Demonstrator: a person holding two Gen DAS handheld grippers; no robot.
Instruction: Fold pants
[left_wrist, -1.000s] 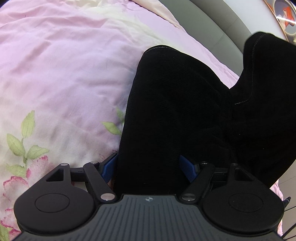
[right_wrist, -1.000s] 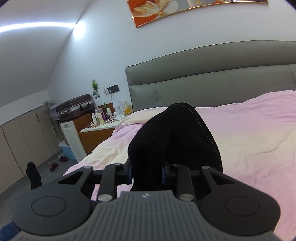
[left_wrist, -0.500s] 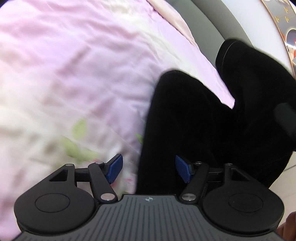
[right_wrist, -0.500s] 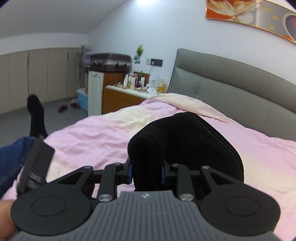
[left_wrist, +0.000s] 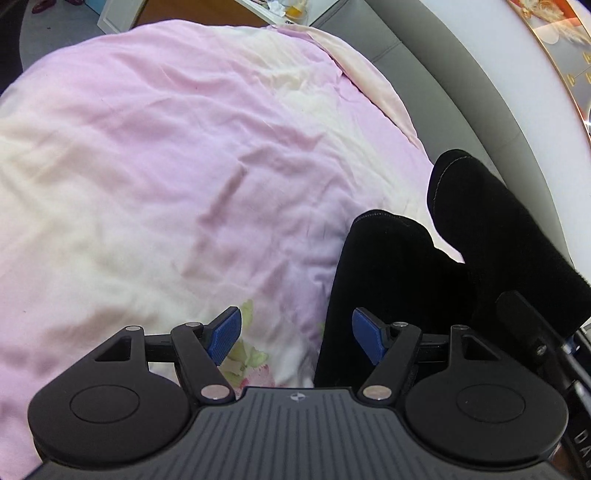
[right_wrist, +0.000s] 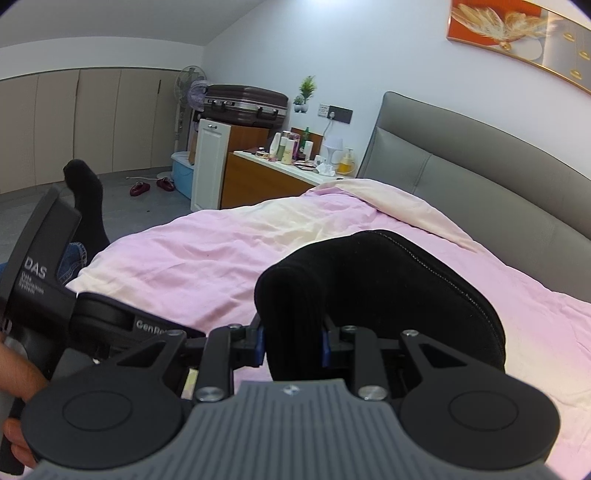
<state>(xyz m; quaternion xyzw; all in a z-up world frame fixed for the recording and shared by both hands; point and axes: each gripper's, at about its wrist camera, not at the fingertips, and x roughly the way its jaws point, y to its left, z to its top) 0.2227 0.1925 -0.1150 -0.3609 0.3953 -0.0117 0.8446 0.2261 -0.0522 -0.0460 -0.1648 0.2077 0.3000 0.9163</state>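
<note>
Pink bedding (left_wrist: 184, 155) covered the bed, with a grey headboard (right_wrist: 480, 162) at its far end and a cluttered nightstand (right_wrist: 280, 173) beyond the left edge.

1. Left claw (left_wrist: 295, 334): I read it as wide, its blue pads (left_wrist: 225, 332) well apart and gripping nothing. Only flowered bedding showed in most of the gap.
2. Right claw (right_wrist: 291, 341): I read it as narrow, clamped on a thick bunch of the black pants (right_wrist: 388, 295). From the right wrist view, the cloth domed up and forward from the grip.
3. Position of the pants: from the left wrist view, the pants (left_wrist: 399, 280) lay right of that claw's centre line. One dark panel ran away from the right pad toward the headboard; a second, stitched part stood higher and further right.
4. Governing relation: the long axis of the near panel ran roughly along the left claw's pointing direction, offset right. I judged that a regrip would need a rightward shift. The right claw already held the garment and was the nearer of the two.
</note>
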